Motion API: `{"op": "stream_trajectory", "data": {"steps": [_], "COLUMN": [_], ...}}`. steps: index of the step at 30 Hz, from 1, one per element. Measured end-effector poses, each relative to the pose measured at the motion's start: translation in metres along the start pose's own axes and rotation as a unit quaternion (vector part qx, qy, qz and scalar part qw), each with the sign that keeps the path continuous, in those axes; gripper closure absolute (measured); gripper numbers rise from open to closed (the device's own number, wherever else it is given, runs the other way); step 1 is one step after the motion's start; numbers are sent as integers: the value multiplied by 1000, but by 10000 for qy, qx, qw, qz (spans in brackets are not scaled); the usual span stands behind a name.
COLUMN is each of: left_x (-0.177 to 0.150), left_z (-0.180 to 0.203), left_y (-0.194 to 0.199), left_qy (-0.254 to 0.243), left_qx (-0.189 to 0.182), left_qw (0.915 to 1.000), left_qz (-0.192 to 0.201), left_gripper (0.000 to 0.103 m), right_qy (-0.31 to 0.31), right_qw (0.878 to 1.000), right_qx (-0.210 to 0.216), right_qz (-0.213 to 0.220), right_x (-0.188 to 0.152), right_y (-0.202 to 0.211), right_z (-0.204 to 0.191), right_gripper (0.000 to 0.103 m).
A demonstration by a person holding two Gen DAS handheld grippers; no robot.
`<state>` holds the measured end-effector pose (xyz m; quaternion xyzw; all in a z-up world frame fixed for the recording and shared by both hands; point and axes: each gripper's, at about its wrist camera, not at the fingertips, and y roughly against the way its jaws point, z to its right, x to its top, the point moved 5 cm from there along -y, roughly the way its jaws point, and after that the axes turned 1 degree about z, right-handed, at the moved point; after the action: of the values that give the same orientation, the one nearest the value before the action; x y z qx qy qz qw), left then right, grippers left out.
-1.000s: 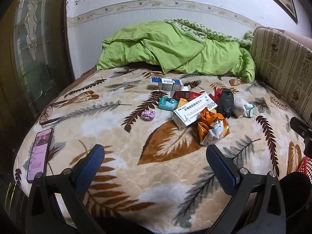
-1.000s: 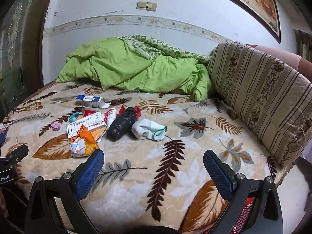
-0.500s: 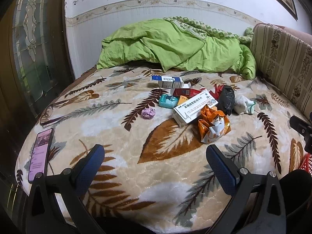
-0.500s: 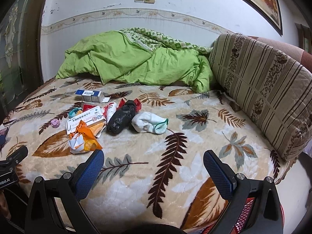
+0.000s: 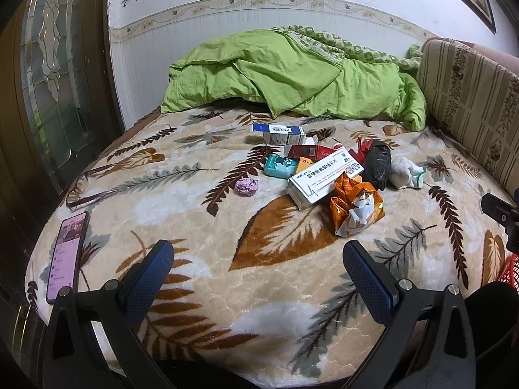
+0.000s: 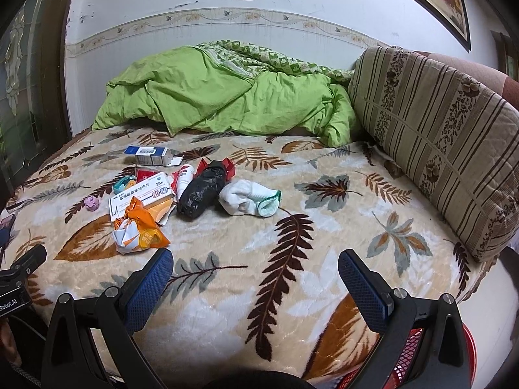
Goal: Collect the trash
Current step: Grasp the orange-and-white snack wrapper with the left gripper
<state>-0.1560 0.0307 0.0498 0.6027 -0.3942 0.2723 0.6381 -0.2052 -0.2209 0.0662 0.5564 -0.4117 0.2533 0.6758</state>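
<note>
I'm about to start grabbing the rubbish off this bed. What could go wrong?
The phone and glasses at the bed's edge could be taken for trash. The white sock touches the black bag and may be snagged with it. The orange wrapper overlaps the white medicine box, risking a double pickup.

left hand-held gripper: jaws wide apart, empty | right hand-held gripper: jaws wide apart, empty

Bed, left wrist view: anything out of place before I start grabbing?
Yes: a phone with its screen lit lies at the bed's left edge, and eyeglasses beside it. Neither is trash, and both lie apart from the litter pile.
</note>
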Motion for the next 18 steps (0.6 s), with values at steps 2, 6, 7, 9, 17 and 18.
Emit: {"op": "stream_trajectory", "data": {"steps": [2, 6, 7, 9, 17, 18], "left_x": [0, 0, -1, -4, 0, 3], "left_z": [0, 0, 0, 1, 23, 27], "left_y": [0, -1, -1, -3, -24, -27], "left_qy": [-1, -9, -15, -26, 76, 110], "left_qx": [-1, 6, 2, -21, -861, -963], "left_qw": [10000, 10000, 10000, 9999, 9945, 9931], "left_qz": [-3, -21, -39, -101, -596, -658], "left_gripper": [0, 0, 0, 0, 0, 2], "right_qy": [-2, -4, -4, -16, -274, -325], "right_qw": [10000, 10000, 10000, 10000, 9992, 9990], "right_qx": [-2, -1, 4, 21, 255, 275], "right_qz": [4, 2, 1, -7, -132, -145], "right_x": [0, 0, 0, 0, -3, -3], "right_y": [0, 0, 0, 0, -5, -5], "right_z": [0, 0, 0, 0, 5, 6], "right_gripper": [1, 1, 1, 1, 1, 1]}}
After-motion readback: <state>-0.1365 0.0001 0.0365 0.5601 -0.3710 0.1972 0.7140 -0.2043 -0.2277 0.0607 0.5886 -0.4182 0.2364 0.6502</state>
